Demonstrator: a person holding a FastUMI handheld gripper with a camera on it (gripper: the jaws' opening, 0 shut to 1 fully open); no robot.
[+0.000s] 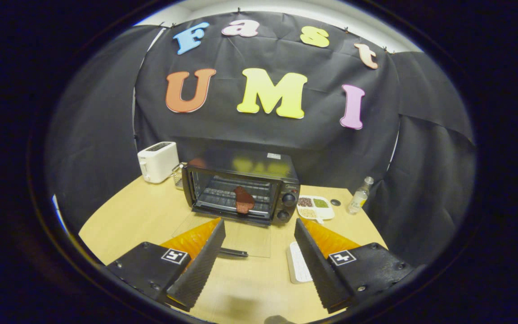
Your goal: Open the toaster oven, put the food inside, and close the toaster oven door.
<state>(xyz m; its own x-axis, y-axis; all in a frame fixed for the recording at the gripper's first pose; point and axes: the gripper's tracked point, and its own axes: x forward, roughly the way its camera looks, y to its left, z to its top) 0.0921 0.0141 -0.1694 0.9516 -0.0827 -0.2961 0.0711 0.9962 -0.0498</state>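
Observation:
A black toaster oven (259, 180) stands on the wooden table beyond my fingers. Its glass door (236, 236) lies folded down flat toward me, the dark handle (233, 253) at its near edge. A reddish-brown piece of food (243, 200) rests on the rack inside the oven, near the front of the opening. My gripper (256, 261) hovers over the table just in front of the door, open, with nothing between its fingers. The door handle lies close to the left fingertip.
A white toaster (157, 161) stands to the left of the oven at the back. Right of the oven sit a white divided dish (316, 207) with grains and a small clear bottle (359, 195). A white flat object (297, 267) lies beside my right finger.

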